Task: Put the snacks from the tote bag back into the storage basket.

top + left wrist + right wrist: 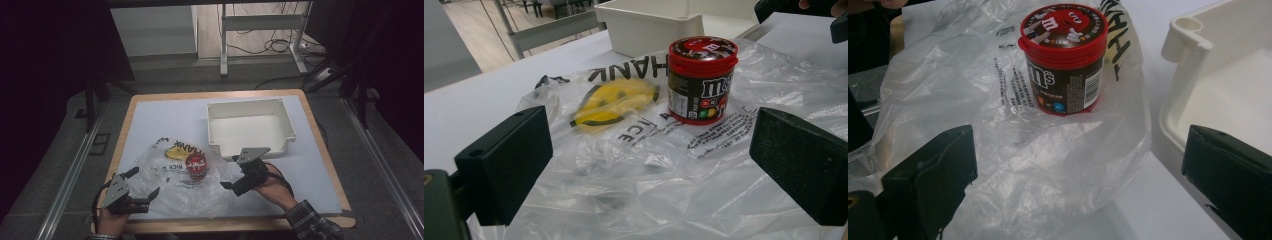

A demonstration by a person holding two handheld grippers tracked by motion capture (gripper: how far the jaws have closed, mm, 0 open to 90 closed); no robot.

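Note:
A small candy tub with a red lid and brown label stands upright on a flat clear plastic bag printed with a yellow smiley face. My left gripper is open at the bag's near left corner, with nothing between its jaws. My right gripper is open at the bag's right edge, a short way from the tub, also holding nothing.
A white rectangular bin stands open behind the bag, toward the table's right side, close to the right gripper. The white table top has a wooden rim. A metal stand and cables lie on the floor beyond.

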